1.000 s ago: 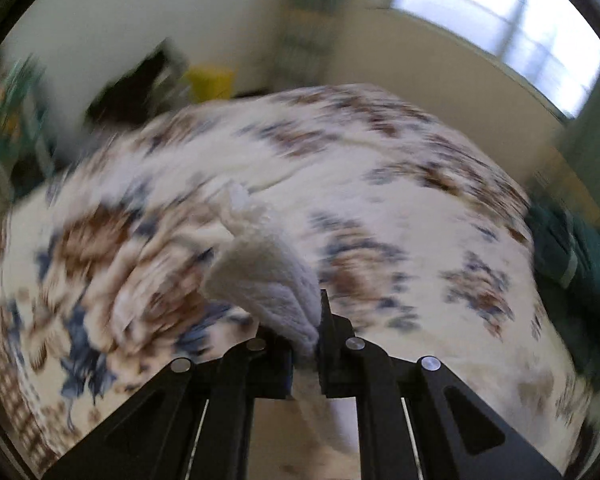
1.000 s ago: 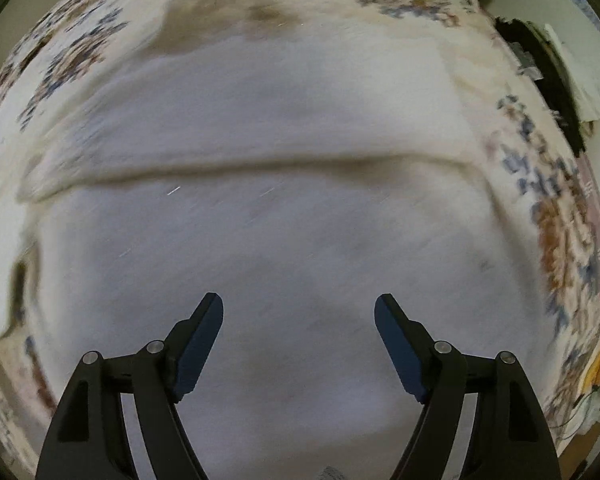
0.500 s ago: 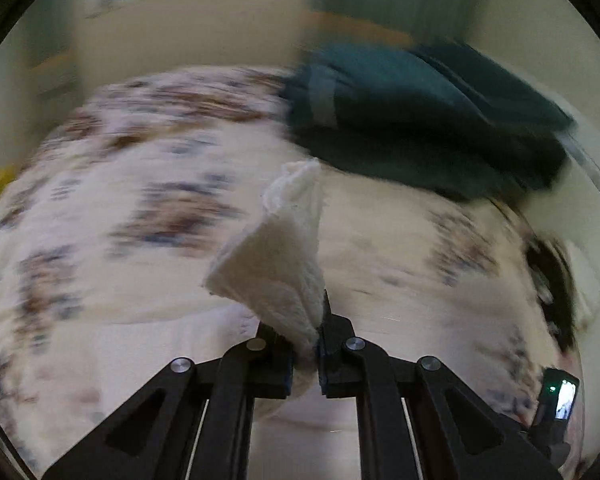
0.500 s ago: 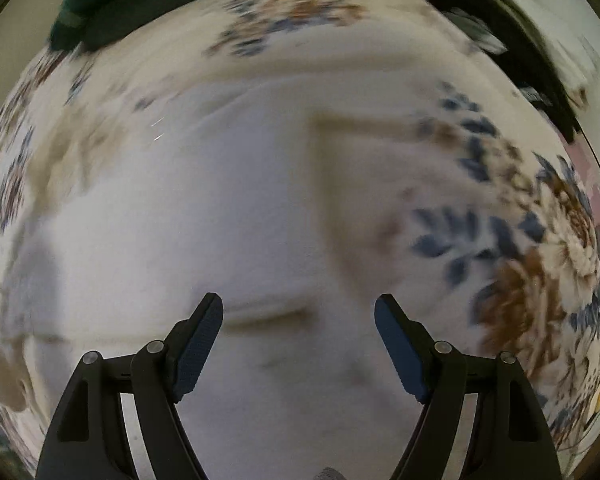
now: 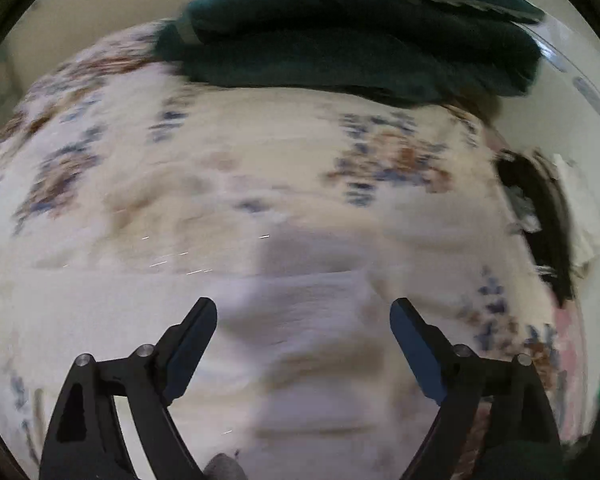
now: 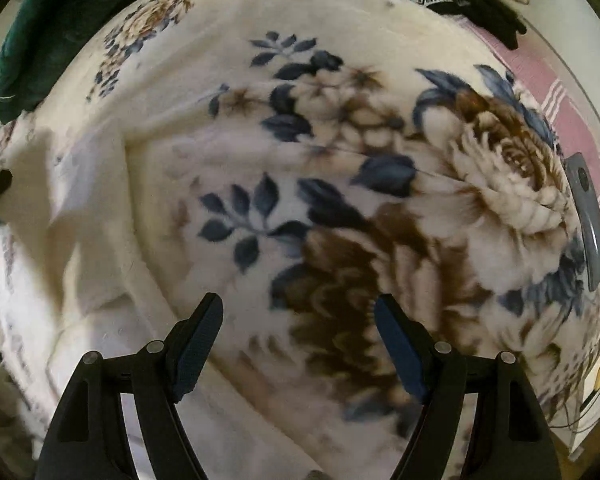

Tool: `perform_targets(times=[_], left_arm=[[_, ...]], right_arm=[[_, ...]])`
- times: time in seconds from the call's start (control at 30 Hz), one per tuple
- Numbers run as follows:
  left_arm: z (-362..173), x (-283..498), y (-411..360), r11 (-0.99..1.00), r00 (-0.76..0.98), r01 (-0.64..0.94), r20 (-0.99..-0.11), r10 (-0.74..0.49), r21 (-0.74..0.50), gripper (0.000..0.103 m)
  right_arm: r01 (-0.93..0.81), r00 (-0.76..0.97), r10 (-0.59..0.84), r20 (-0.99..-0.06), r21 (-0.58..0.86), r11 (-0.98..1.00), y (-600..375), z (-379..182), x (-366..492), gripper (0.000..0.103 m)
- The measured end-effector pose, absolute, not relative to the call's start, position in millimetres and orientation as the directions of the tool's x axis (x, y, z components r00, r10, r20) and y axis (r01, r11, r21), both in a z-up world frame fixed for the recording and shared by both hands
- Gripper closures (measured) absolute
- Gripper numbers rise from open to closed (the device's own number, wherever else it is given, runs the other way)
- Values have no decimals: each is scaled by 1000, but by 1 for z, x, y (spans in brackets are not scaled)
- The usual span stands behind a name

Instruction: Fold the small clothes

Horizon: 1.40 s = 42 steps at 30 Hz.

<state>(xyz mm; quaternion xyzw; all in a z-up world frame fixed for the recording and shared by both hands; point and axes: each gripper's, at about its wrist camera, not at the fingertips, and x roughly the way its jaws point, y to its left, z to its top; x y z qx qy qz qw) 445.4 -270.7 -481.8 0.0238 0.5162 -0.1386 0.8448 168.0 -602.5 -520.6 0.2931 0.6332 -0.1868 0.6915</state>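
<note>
A white garment (image 5: 292, 320) lies flat on the floral blanket (image 5: 260, 160), folded with a straight upper edge. My left gripper (image 5: 303, 316) hangs open and empty just above it. In the right wrist view the white garment (image 6: 92, 208) shows only at the left edge. My right gripper (image 6: 298, 314) is open and empty over the floral blanket (image 6: 340, 200), to the right of the garment.
A folded dark green blanket (image 5: 360, 28) lies at the far end of the bed. Black clothing (image 5: 540, 208) and white cloth sit at the right edge. A grey device (image 6: 588, 216) lies on pink bedding (image 6: 540, 80) at the right.
My left gripper let go of the white garment's corner and opened, now low over the garment. My right gripper moved right, off the garment and over the floral blanket.
</note>
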Motion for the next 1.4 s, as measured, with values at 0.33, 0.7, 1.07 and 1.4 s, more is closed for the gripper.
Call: perform_targets(times=[0.33,0.7,1.07,1.4], left_arm=[[-515,389,-93,969,464,-107,-851,246,222,15],[-560,334,-35,961,330,-175,-907,260,212,15],[-535,312,-55,987,353,-117,-924,145,111,15],[-478,248,-114,990,330,143,-942,-52,-4,15]], right_arm=[[453,243,308,-920,388,803,-615,-516,336,24],[431,253,365,-896,442,787,-582,-573,498,100],[431,137,325,-936,352,831,-584,-569,530,79],[539,75,426,-901,396,744,-614,-469,298,52]])
